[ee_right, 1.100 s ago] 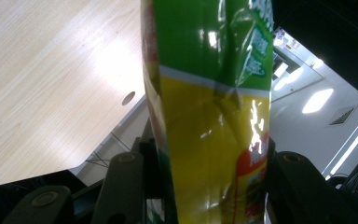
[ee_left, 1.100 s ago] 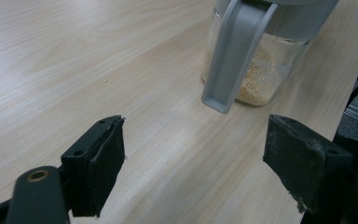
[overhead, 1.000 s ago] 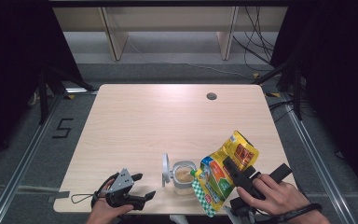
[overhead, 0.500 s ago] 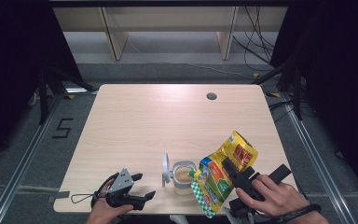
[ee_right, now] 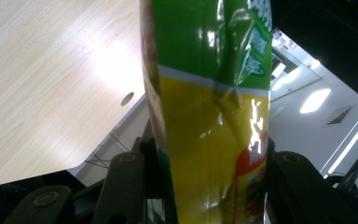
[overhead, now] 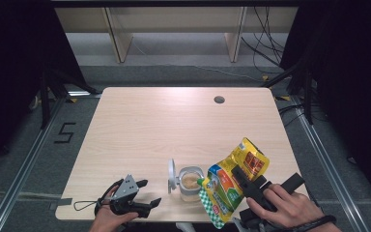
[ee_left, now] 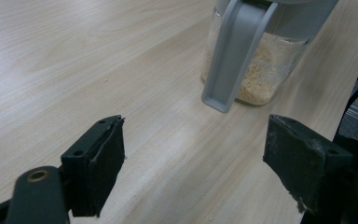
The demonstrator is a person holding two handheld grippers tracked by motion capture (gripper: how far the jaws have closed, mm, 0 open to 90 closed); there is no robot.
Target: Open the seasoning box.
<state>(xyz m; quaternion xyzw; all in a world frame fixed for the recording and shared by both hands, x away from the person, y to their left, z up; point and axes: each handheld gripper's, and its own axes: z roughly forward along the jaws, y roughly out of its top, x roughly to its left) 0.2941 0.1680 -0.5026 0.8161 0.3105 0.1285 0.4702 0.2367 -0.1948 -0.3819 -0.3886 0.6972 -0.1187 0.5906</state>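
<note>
A clear jar [overhead: 190, 182] part full of tan grains stands near the table's front edge, its grey hinged lid [overhead: 172, 176] swung open to the left. The jar [ee_left: 261, 70] and its lid arm [ee_left: 233, 56] rise just beyond my left gripper [ee_left: 196, 163]. That left gripper [overhead: 145, 193] lies low on the table left of the jar, open with nothing between its jaws. My right gripper [overhead: 244, 181] is shut on a yellow and green food pouch [overhead: 232, 186], tilted with its lower end over the jar's mouth. The pouch [ee_right: 209, 116] stands between the right jaws.
The light wood table [overhead: 174, 125] has a round cable hole [overhead: 219, 99] at the back right. Shelving [overhead: 174, 29] stands behind the table, and cables [overhead: 265, 48] trail on the floor at the right.
</note>
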